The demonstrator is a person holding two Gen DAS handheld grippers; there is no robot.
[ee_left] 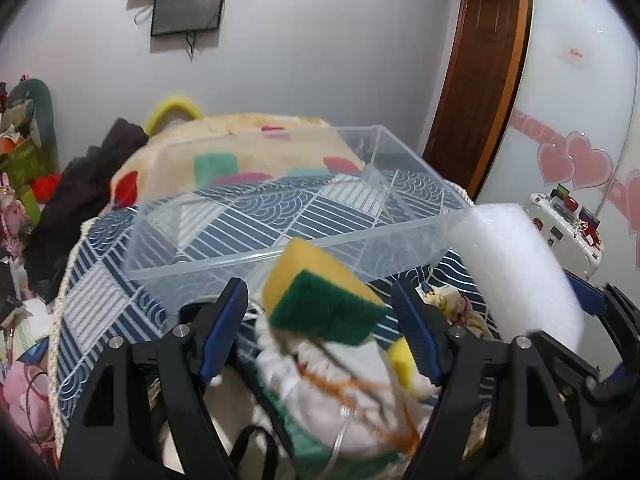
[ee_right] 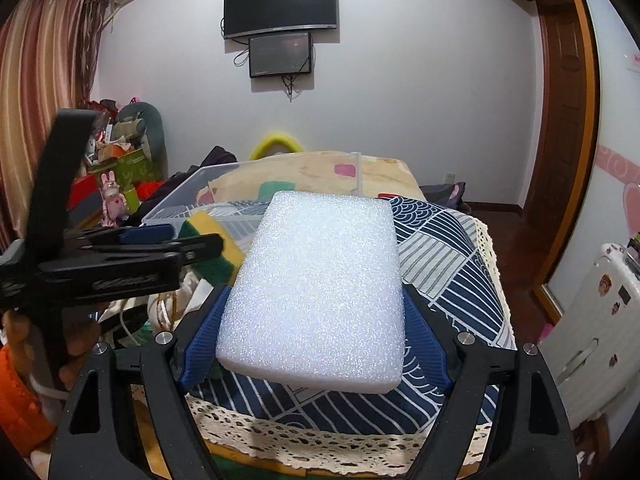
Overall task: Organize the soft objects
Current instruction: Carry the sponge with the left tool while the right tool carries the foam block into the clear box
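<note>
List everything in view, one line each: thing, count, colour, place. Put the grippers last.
white foam block: 1, white, clamped in the right gripper, above the cloth
scrub sponge: 1, yellow with green pad, between the left gripper's fingers, no contact visible
storage bin: 1, clear plastic, on the patterned cloth
patterned cloth: 1, navy and white, covering the table
blanket: 1, cream with coloured patches, behind the bin
screens: 2, black, on the far wall
door: 1, brown, right side
suitcase: 1, white with stickers, far right
left gripper: 1, black with blue pads, open
right gripper: 1, black with blue pads, shut
</note>
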